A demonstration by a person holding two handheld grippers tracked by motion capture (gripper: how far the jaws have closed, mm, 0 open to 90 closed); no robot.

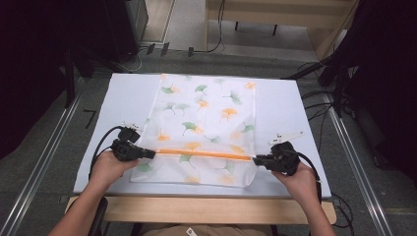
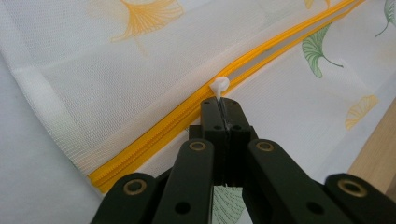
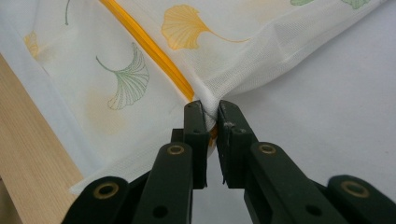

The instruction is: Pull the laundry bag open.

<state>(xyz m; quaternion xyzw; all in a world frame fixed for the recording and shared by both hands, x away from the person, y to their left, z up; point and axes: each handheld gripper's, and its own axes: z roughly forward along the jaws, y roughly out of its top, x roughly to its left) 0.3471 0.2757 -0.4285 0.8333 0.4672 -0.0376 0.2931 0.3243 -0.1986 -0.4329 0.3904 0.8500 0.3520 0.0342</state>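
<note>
Mesh laundry bag (image 1: 204,125) flat mid-table, yellow zipper (image 1: 201,154) running gripper to gripper. Left gripper (image 1: 151,154) clenched on white zipper pull (image 2: 219,86) at zipper's left end; right gripper (image 1: 256,160) pinching bag fabric at zipper's right end. Likely barely begun. Pull plain in left gripper view; lost from above.

The table (image 1: 123,98) is lit evenly and brightly from overhead, with the room's edges left nearly black. Barely any shadow is cast under the mesh bag (image 1: 206,118). In both gripper views the fabric just past the jaws is rendered sharp, while farther cloth is softened and slightly washed out.
</note>
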